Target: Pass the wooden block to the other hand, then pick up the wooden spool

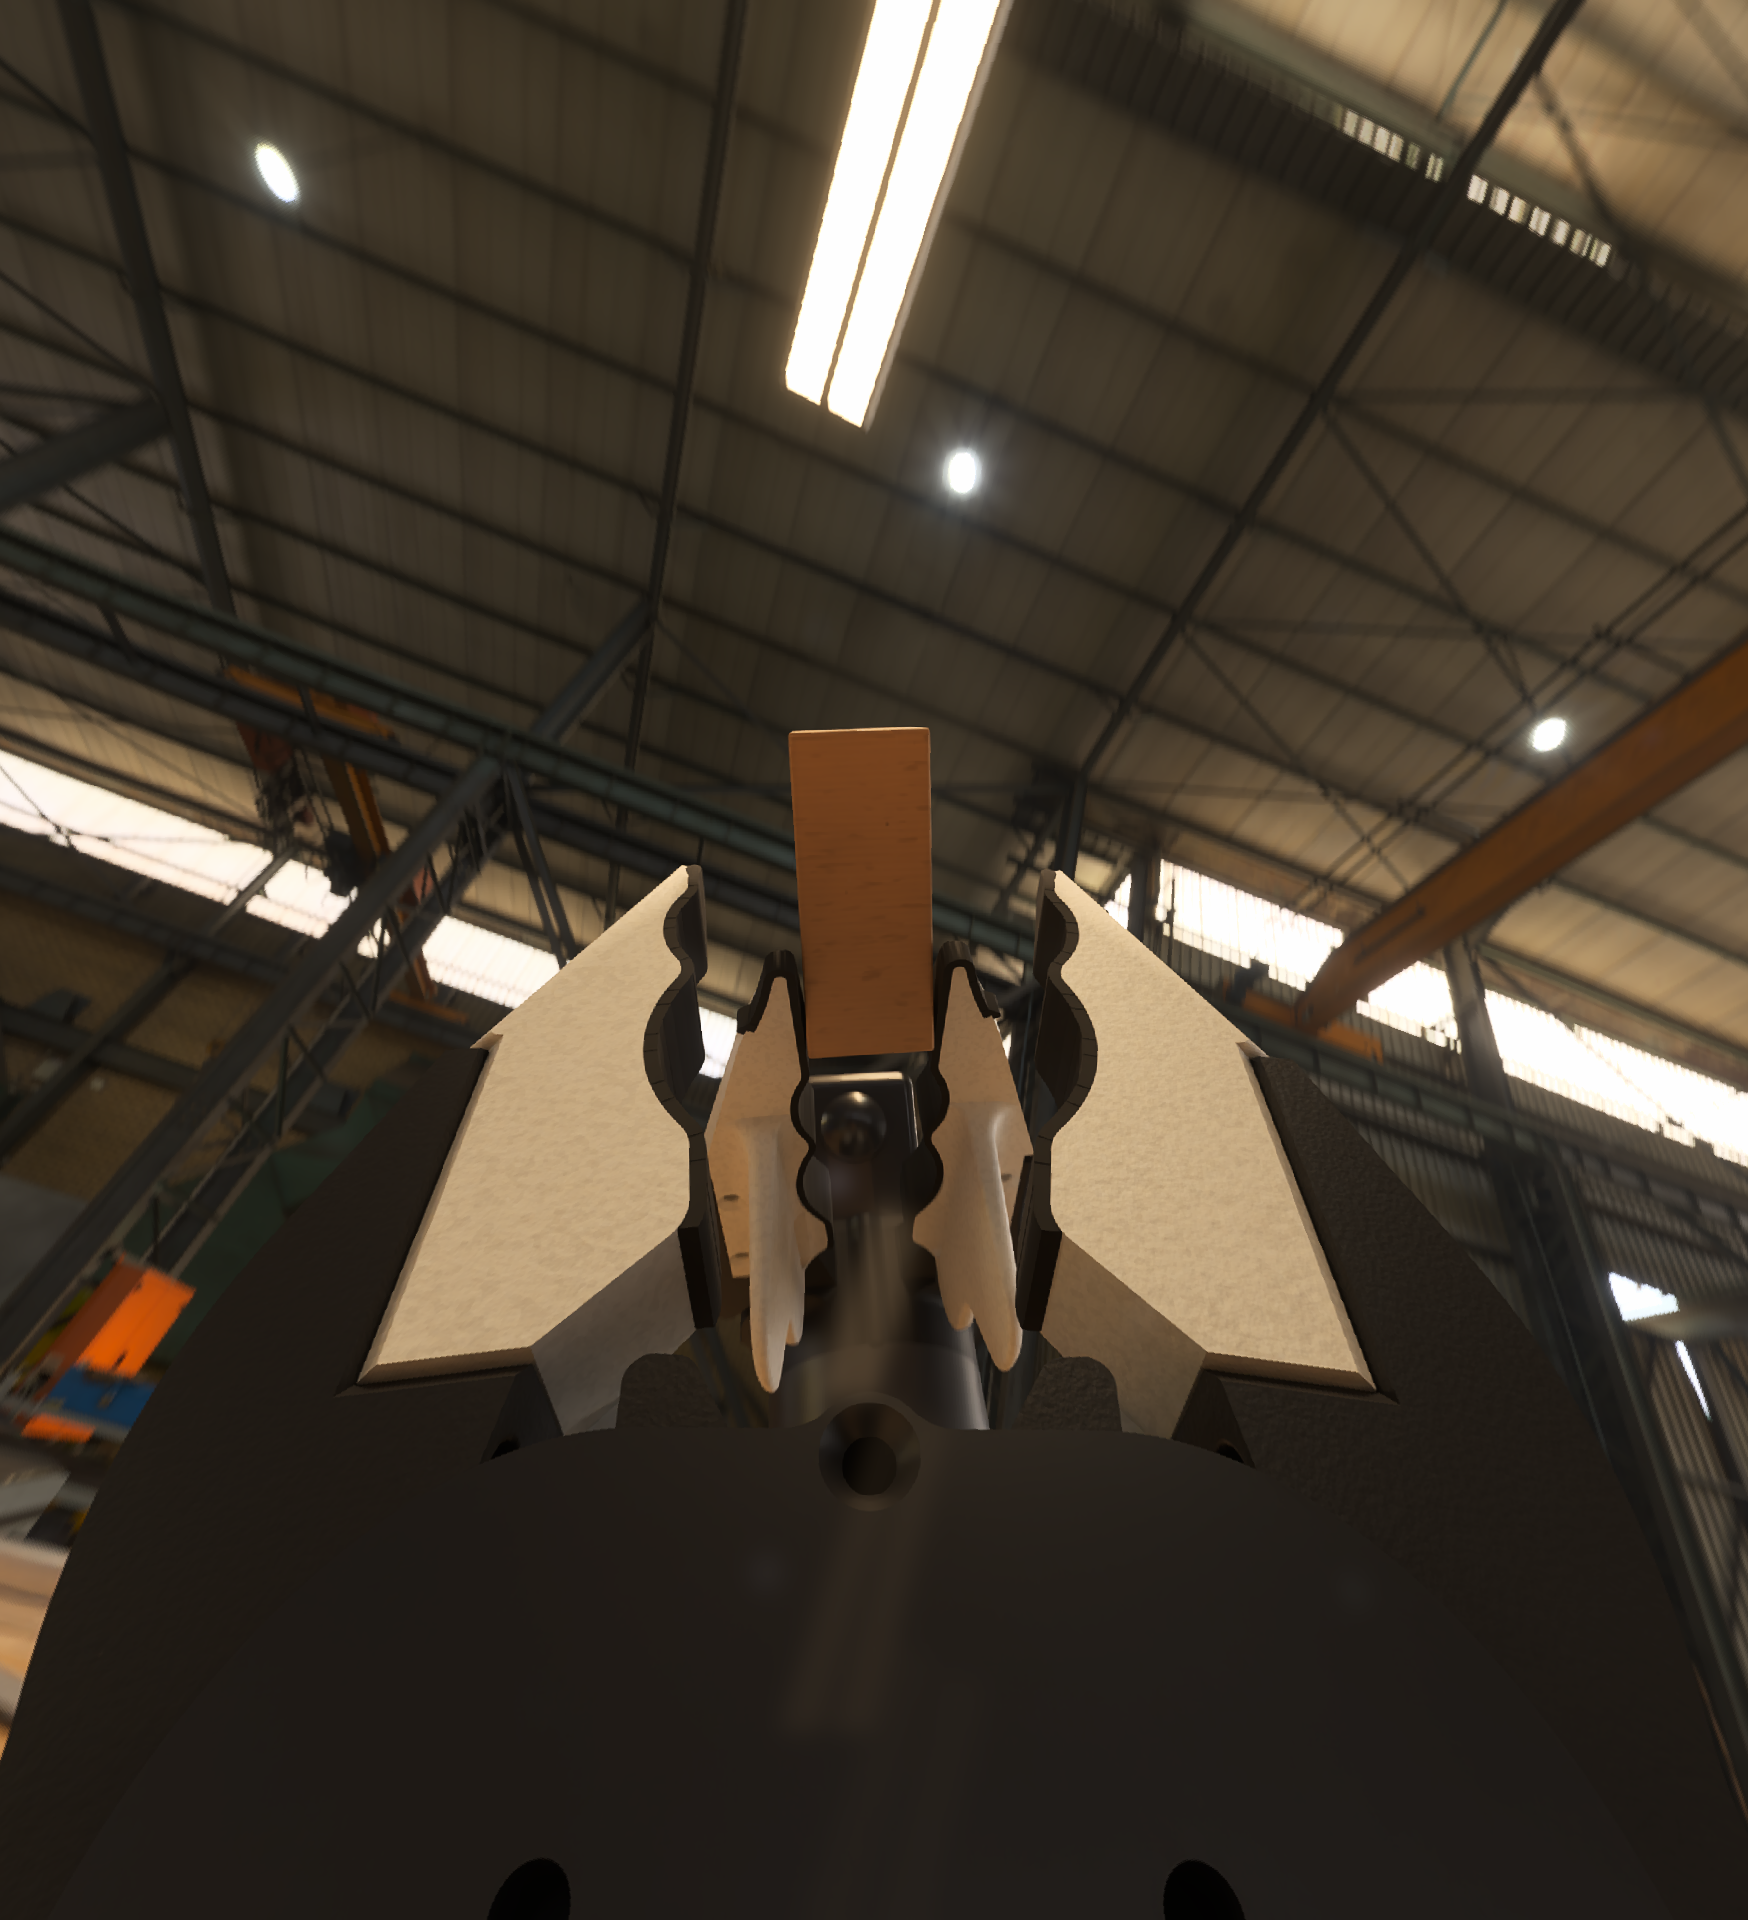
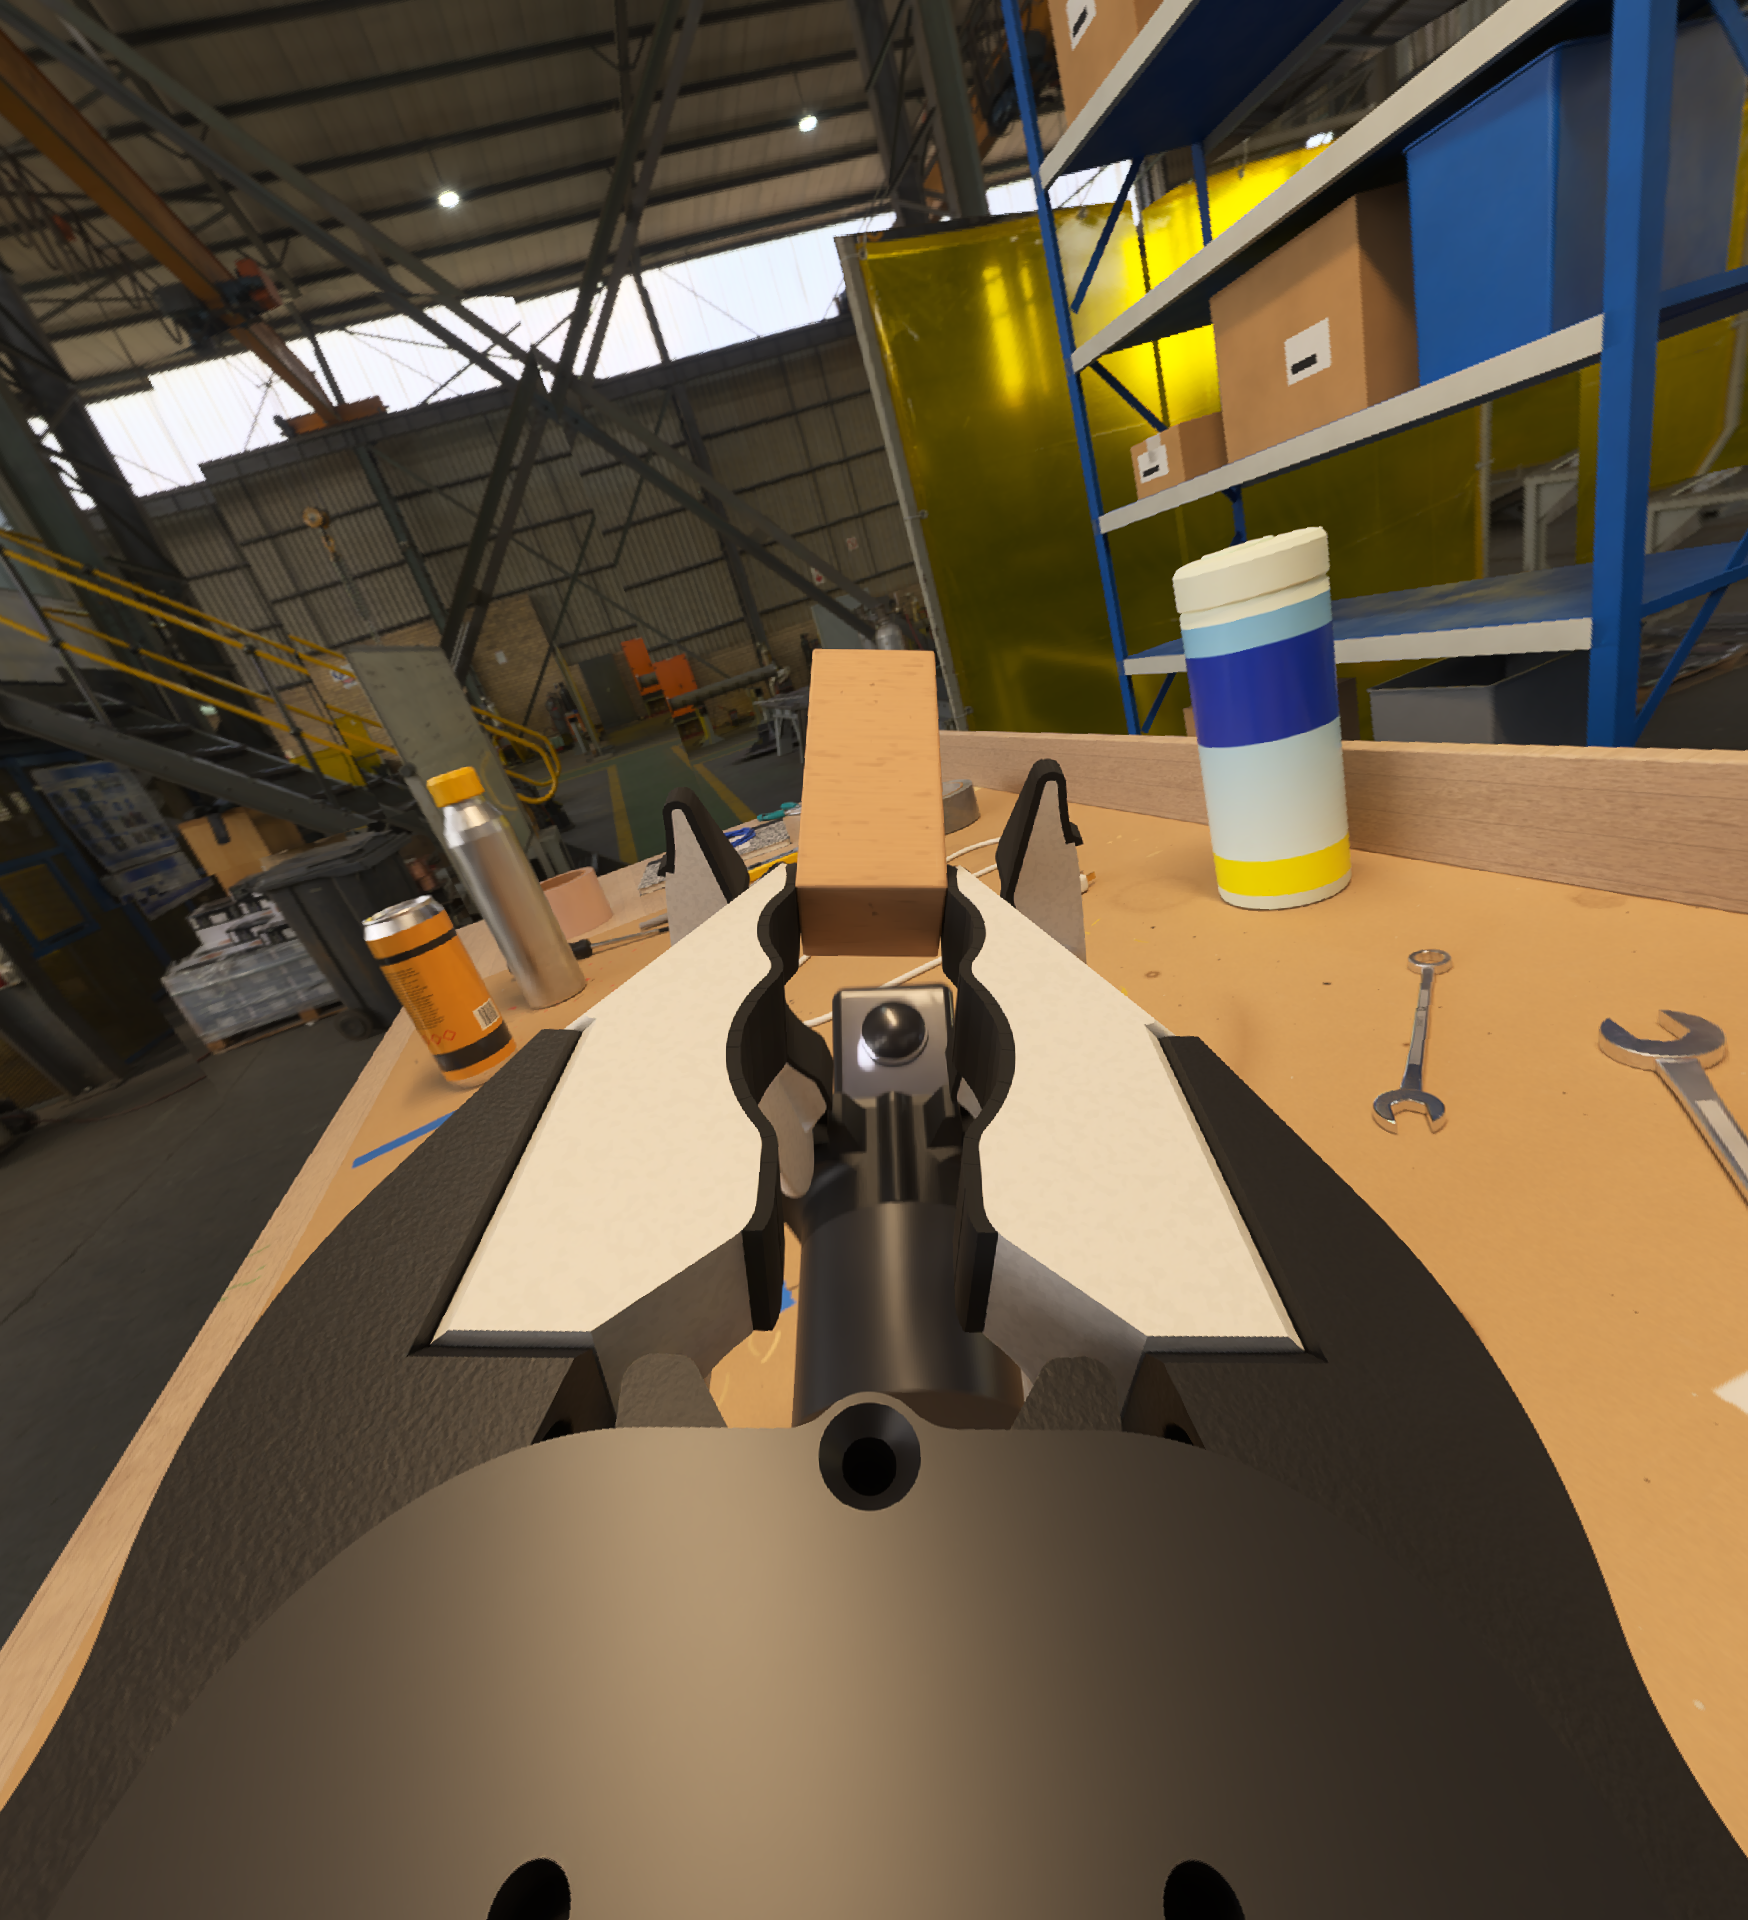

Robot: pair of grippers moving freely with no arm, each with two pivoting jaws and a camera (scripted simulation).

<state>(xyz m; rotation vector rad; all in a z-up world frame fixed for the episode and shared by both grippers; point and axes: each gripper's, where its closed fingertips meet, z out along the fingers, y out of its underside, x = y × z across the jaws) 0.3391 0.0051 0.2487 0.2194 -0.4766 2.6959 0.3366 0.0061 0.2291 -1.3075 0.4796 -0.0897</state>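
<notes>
The wooden block (image 2: 870, 800) is a long tan bar held up in the air above the table (image 2: 1472, 1299). My right gripper (image 2: 870, 894) is shut on its near end. My left gripper (image 2: 868, 800) faces it, open, with one finger (image 2: 693, 842) on each side of the block and a gap to it. In the left wrist view my left gripper (image 1: 870, 878) is open wide around the block (image 1: 862, 852), which the right gripper (image 1: 865, 961) clamps from the far side, against the ceiling. A short tan cylinder (image 2: 579, 899) sits behind the bottle, partly hidden.
An orange can (image 2: 439, 987) and a metal bottle (image 2: 501, 894) stand near the table's left edge. A striped canister (image 2: 1265, 727) stands by the wooden back board (image 2: 1576, 821). A small wrench (image 2: 1415, 1039) and a large wrench (image 2: 1722, 1132) lie at right. Blue shelving (image 2: 1628, 364) rises behind.
</notes>
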